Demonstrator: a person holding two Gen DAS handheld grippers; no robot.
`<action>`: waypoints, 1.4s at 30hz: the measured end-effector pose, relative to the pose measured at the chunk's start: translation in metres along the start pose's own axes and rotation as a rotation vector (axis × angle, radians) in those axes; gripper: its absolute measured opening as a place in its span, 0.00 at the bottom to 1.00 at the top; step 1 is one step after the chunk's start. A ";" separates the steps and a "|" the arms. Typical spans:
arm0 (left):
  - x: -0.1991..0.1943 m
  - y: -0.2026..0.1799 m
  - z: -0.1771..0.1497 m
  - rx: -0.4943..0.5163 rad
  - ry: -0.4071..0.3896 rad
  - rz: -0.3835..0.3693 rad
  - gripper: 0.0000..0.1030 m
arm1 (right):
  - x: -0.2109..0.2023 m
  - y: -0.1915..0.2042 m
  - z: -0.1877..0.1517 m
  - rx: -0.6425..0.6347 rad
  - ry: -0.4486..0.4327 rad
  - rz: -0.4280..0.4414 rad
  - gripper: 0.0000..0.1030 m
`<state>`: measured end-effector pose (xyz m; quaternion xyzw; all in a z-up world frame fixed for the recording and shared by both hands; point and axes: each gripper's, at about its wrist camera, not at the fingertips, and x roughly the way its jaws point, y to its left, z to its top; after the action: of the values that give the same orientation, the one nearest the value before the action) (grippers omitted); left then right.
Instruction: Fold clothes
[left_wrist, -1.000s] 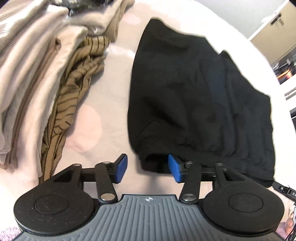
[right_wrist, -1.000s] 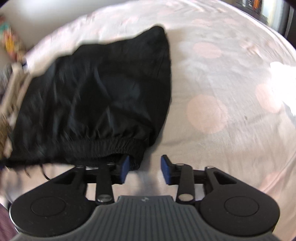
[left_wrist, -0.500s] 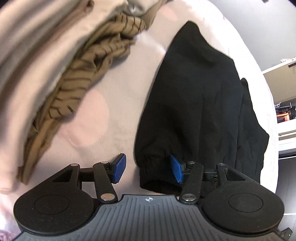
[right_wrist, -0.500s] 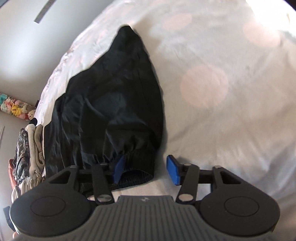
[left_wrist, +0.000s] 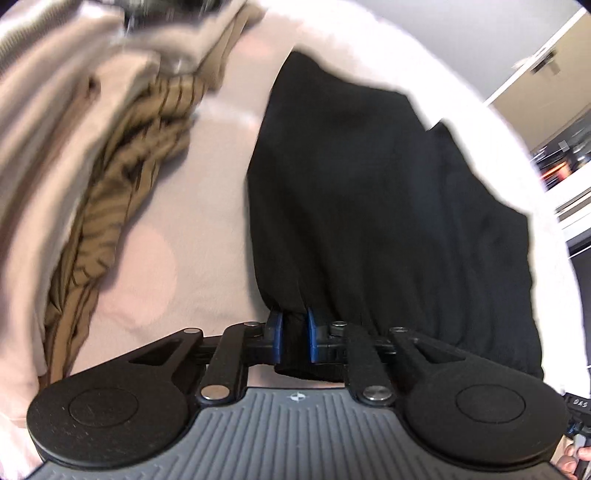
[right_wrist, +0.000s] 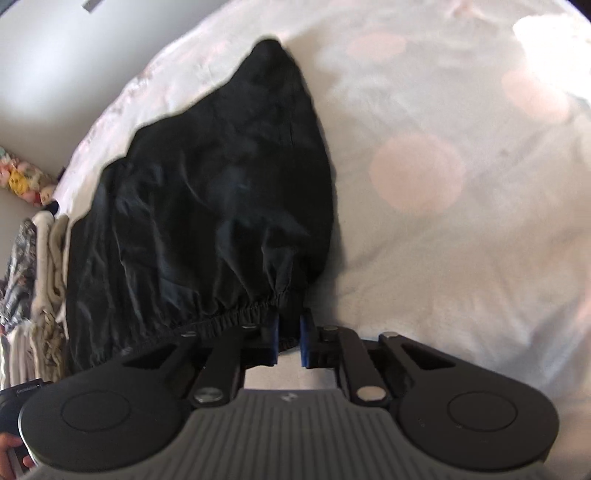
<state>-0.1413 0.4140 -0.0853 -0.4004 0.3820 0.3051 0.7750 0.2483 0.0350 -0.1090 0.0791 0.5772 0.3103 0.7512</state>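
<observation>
Left tongs (left_wrist: 292, 334) and right tongs (right_wrist: 289, 338) each pinch the black elastic-waisted fabric garment (left_wrist: 388, 206) lying on a pink-spotted bed (right_wrist: 461, 221).

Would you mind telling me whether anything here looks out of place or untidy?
Only the brown striped garment: it lies crumpled and loose beside the stacked pale clothes. The black shorts lie flat, both grippers pinching the waistband.

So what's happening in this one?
A person is folding clothes on a bed with a handheld gripper in each hand. The left gripper and the right gripper are each clamped on the elastic waistband at opposite ends of black shorts lying on the spotted bedsheet. A pile of other clothes sits to the left. No fold has been made yet.
</observation>
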 end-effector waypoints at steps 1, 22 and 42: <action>-0.006 -0.002 -0.003 0.011 0.001 -0.024 0.10 | -0.006 -0.002 -0.001 0.012 -0.015 -0.002 0.11; 0.010 -0.024 0.023 -0.037 0.000 0.089 0.40 | -0.026 0.010 0.000 -0.058 -0.179 -0.101 0.37; 0.122 -0.042 0.148 -0.079 -0.156 0.225 0.41 | 0.082 0.080 0.163 -0.366 -0.248 -0.134 0.52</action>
<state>0.0067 0.5400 -0.1139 -0.3602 0.3510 0.4350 0.7469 0.3789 0.1828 -0.0857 -0.0593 0.4187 0.3471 0.8371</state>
